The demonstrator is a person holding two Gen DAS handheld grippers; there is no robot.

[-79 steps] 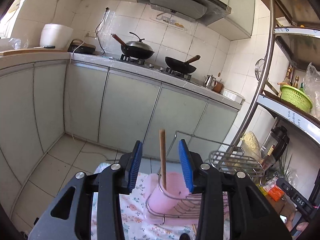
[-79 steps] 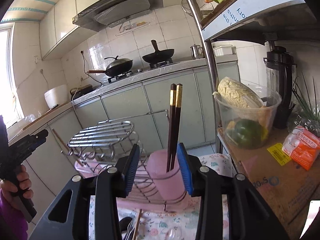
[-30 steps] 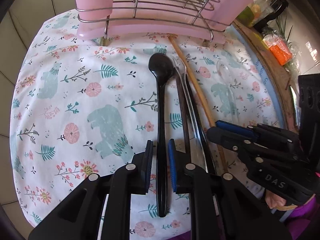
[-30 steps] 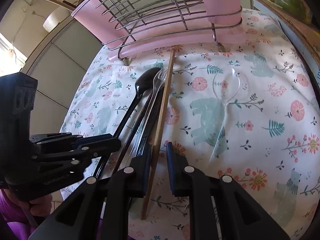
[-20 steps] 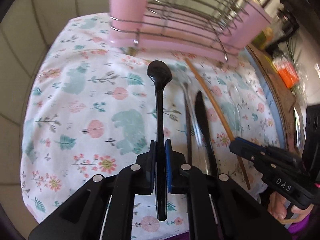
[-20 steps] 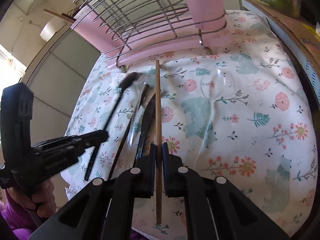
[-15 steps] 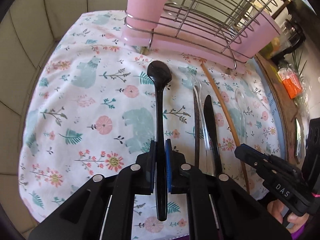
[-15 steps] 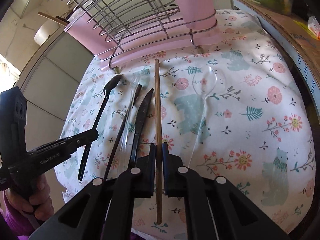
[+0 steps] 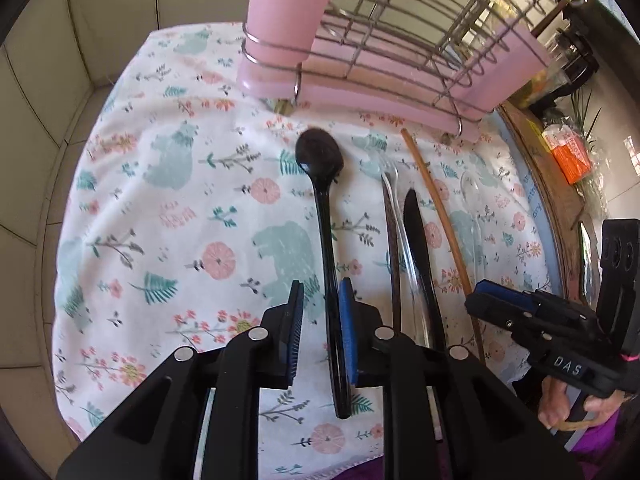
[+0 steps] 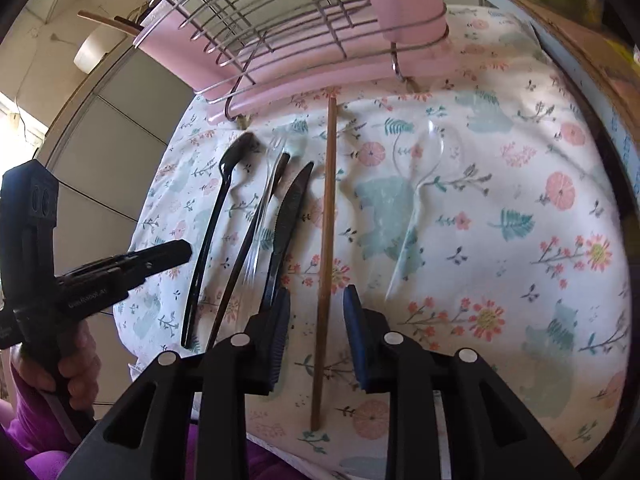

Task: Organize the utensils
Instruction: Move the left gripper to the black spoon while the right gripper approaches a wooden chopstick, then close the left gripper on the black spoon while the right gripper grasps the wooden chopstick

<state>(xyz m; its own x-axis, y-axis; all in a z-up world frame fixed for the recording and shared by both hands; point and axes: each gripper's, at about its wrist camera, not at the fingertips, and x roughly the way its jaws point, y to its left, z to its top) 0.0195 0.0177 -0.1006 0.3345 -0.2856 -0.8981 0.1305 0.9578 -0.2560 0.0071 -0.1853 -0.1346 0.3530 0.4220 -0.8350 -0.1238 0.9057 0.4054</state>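
A black spoon [image 9: 325, 216] lies on the floral cloth [image 9: 160, 208], its handle between the fingers of my left gripper [image 9: 319, 334], which is open with a gap on the left side. A light wooden chopstick [image 10: 326, 240] lies on the cloth between the fingers of my right gripper [image 10: 316, 336], which is open and clear of it. Beside them lie a dark chopstick [image 10: 256, 240], a clear fork [image 10: 268, 184], a black knife [image 10: 288, 216] and a clear spoon [image 10: 420, 172]. The pink cups [image 9: 288, 12] sit in the wire rack [image 10: 280, 4] behind.
The rack's pink drip tray [image 9: 380, 104] borders the far edge of the cloth. A cardboard box with an orange packet [image 9: 568, 152] lies at the right. The cloth's near edge [image 9: 320, 464] hangs over the table. Kitchen cabinets [image 10: 120, 120] stand at the left.
Both grippers were shut on their utensils half a second ago, the left on the black spoon and the right on the light chopstick. Both have opened and both utensils now lie on the cloth.
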